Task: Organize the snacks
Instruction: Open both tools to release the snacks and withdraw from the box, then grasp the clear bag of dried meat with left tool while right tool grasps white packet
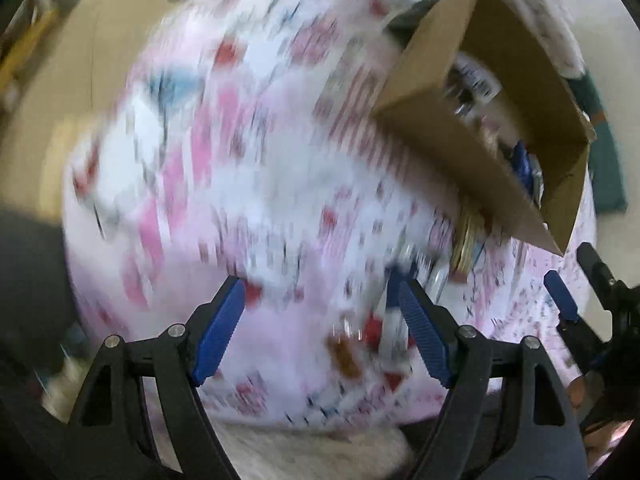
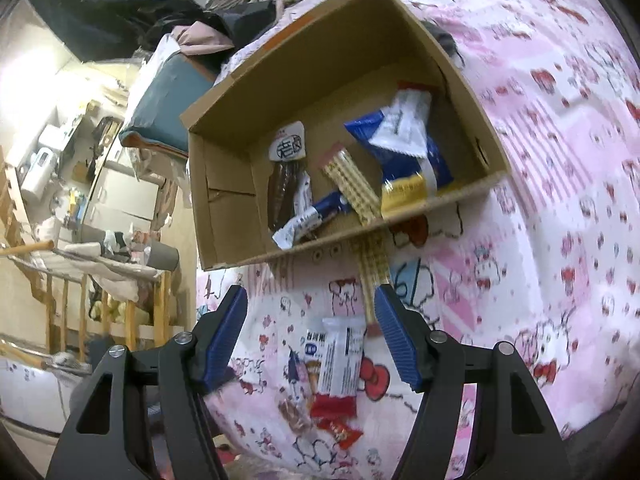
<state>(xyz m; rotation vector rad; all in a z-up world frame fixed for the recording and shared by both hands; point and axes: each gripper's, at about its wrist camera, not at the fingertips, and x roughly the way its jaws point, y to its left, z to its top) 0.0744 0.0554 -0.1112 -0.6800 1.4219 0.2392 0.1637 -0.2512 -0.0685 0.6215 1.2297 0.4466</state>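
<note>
An open cardboard box (image 2: 320, 60) lies on a pink patterned bedsheet (image 2: 540, 160) and holds several snack packs, among them a blue-and-white pack (image 2: 400, 128) and a brown bar (image 2: 284, 188). Just outside its near wall lies a long wafer pack (image 2: 374, 280). Below that, a white-and-red pack (image 2: 338, 360) and a small red pack (image 2: 340, 430) rest on the sheet. My right gripper (image 2: 312, 296) hovers open over the white-and-red pack, touching nothing. My left gripper (image 1: 320, 284) is open and empty above the blurred sheet, left of the box (image 1: 460, 148).
One blue finger (image 1: 560, 300) of the right gripper shows at the right edge of the left wrist view. Beyond the bed are a teal cushion (image 2: 168, 112), piled clothes (image 2: 248, 12), a wooden rail (image 2: 100, 312) and cluttered shelves at the left.
</note>
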